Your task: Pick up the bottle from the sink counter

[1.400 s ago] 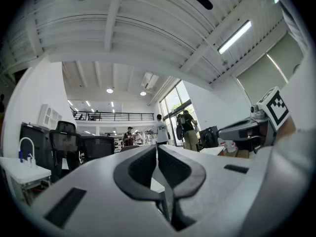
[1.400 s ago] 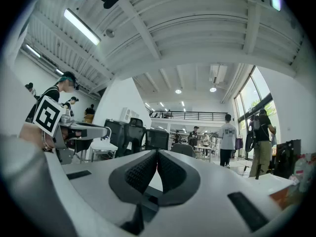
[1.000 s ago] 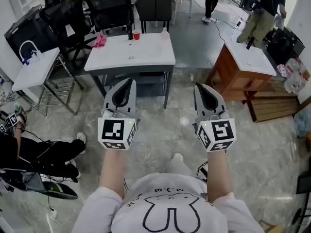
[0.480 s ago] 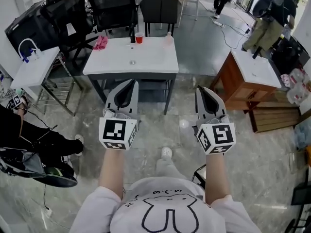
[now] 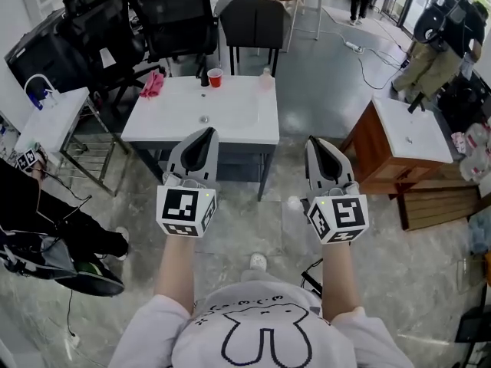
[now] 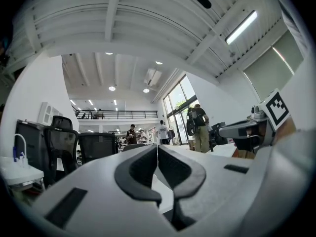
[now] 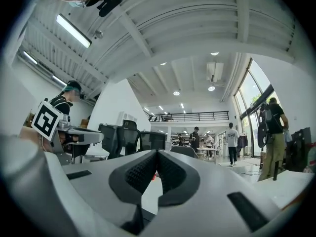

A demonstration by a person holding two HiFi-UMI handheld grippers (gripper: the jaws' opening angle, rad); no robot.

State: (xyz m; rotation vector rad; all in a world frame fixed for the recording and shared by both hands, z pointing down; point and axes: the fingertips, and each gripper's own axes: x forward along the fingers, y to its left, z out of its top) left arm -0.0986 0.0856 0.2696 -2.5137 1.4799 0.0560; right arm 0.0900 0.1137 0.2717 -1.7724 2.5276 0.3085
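- the bottle (image 5: 265,73) is standing upright at the far right corner of the counter (image 5: 230,125), right by its back edge, long axis going straight up, nothing gripping it
- a red cup (image 5: 215,77) is sitting along that same back edge, nearer the counter's middle and well apart from the bottle
- a pink cloth (image 5: 153,84) is lying at the counter's far left corner
- both tools are hanging on the near side of the counter, so the bottle is sitting across the whole top from them: ahead and to the right of the left tool (image 5: 208,131), ahead and to the left of the right tool (image 5: 313,141)
- the left tool's tip is lining up with the middle of the counter's near edge, and the right tool is sitting just off its near right corner
- I'm calling it about even on who's nearer, though the right one is looking like the cleaner shot
- both forearms are stretching out straight, side by side, with the tools pointing roughly level toward the counter
- the left tool's jaws are pressing together with nothing between them, and the right tool's are doing the same, closed and empty
- I'm guessing whichever one goes is needing to open up first and come at the bottle's body from the side
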